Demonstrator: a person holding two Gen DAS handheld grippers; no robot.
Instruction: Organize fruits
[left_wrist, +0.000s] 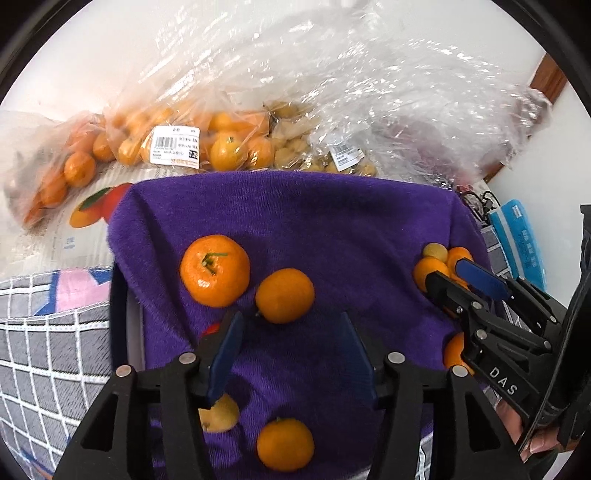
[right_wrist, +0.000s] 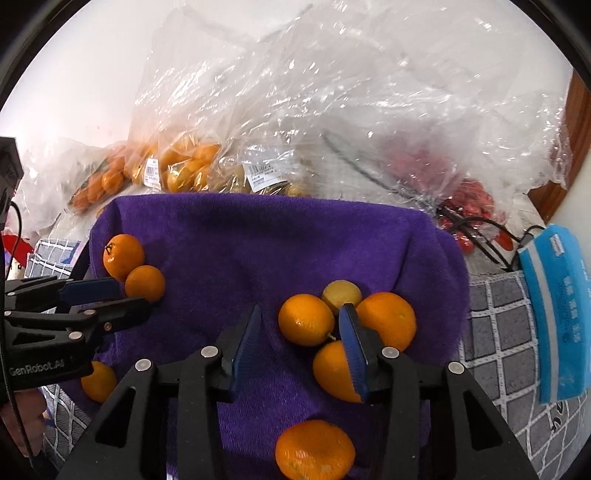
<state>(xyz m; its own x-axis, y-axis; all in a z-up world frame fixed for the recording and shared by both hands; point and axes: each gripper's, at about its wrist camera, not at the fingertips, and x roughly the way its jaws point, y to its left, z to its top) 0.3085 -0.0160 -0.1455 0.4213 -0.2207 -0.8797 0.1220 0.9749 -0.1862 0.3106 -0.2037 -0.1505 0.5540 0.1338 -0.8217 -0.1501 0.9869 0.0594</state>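
Sorting is partly done: oranges lie grouped on the purple towel (right_wrist: 258, 240), a pair (left_wrist: 284, 295) at left, a cluster (right_wrist: 306, 319) at right; bagged fruit (left_wrist: 177, 144) behind remains. Left gripper (left_wrist: 291, 350) and right gripper (right_wrist: 301, 350) are spread, holding nothing. Stemmed orange (left_wrist: 214, 269) points its stem upward, apparently.

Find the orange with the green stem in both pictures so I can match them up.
Left wrist view: the stemmed orange lies left of centre on the purple towel, touching a plain orange.
Right wrist view: it lies far left on the towel, just above the left gripper.
Shared landmark: the barcode label on the bagged oranges behind.
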